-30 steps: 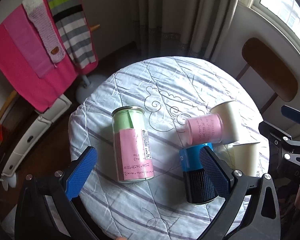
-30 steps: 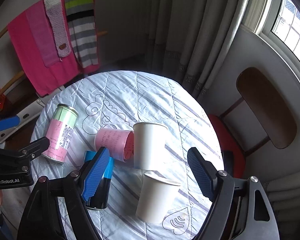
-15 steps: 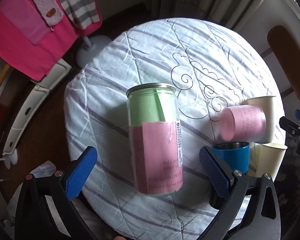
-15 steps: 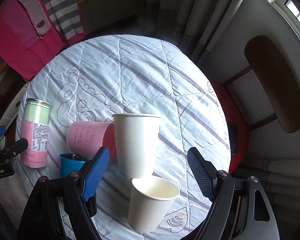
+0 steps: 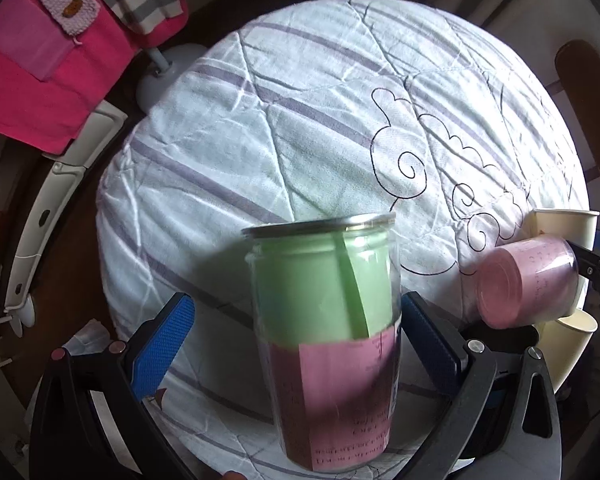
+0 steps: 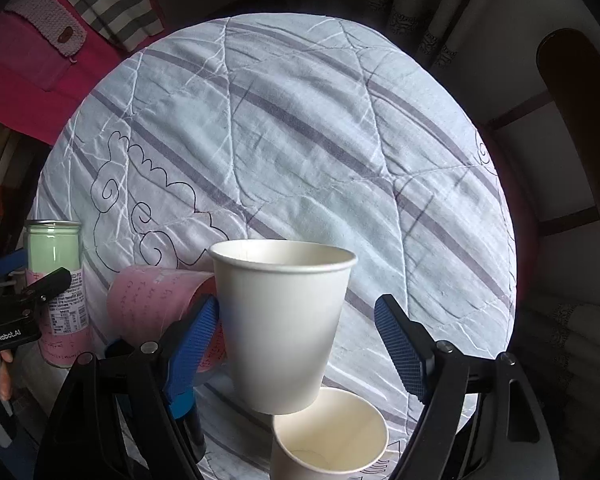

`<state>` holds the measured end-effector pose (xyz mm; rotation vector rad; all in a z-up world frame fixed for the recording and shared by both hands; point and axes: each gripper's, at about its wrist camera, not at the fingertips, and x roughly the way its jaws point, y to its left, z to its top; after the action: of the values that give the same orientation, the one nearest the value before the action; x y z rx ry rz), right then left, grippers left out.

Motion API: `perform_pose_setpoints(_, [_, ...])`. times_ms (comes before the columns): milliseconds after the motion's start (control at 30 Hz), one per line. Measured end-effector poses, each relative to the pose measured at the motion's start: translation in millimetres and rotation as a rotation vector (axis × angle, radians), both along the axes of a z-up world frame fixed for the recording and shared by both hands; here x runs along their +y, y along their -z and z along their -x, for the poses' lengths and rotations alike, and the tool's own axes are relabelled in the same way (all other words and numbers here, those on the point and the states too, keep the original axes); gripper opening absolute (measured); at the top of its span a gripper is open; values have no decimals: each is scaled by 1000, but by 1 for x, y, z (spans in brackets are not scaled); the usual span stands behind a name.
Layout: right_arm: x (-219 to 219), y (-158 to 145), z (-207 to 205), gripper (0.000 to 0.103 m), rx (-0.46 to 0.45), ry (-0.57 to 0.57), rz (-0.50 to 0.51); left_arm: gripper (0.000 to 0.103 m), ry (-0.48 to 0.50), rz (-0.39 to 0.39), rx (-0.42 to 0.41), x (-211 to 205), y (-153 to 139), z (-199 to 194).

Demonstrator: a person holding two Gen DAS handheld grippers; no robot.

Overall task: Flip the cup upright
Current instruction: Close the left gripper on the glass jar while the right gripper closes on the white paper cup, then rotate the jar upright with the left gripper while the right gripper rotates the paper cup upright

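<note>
A pink cup (image 5: 526, 282) lies on its side on the round table; it also shows in the right wrist view (image 6: 156, 304), left of a white paper cup (image 6: 284, 320) that stands upright. My left gripper (image 5: 296, 334) is open, its blue pads on either side of a tall clear can (image 5: 328, 340) with green and pink paper labels, standing upright. My right gripper (image 6: 300, 344) is open around the upright white cup, its left pad close to the pink cup. A second white cup (image 6: 332, 436) stands upright just in front, low in the view.
A blue and black cup (image 6: 188, 420) stands behind my right gripper's left finger. The table has a quilted striped cloth (image 6: 300, 140). A wooden chair (image 6: 580, 100) is at the right. Pink and striped textiles (image 5: 40, 60) hang at the far left.
Both grippers have moved down and forward toward the table. The can now fills the space between the left pads, and the upright white cup sits between the right pads.
</note>
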<state>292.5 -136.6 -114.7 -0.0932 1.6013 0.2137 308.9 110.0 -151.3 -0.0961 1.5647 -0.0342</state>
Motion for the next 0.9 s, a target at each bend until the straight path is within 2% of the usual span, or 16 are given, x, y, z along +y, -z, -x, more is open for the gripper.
perform_pose_setpoints(233, [0,13,-13,81,54,-14,-34,103,31,-6,35,-2,24,-21])
perform_pose_setpoints(333, [0,18,-21,79,53,-29,-42,101,35,-2,21,2,28,-28])
perform_pose_setpoints(367, [0,18,-21,75,45,-29,-47,97,27,-5,11,3,27,-30])
perform_pose_setpoints(433, [4,23,-25,72,41,-23,-53,76,24,5,-12,4,21,-30])
perform_pose_setpoints(567, [-3,16,-21,72,-52,-55,-15,74,24,-6,-72,-3,3,-23])
perform_pose_setpoints(900, [3,-12,-2,72,-213,-99,39,73,32,-16,-238,-13,-36,0])
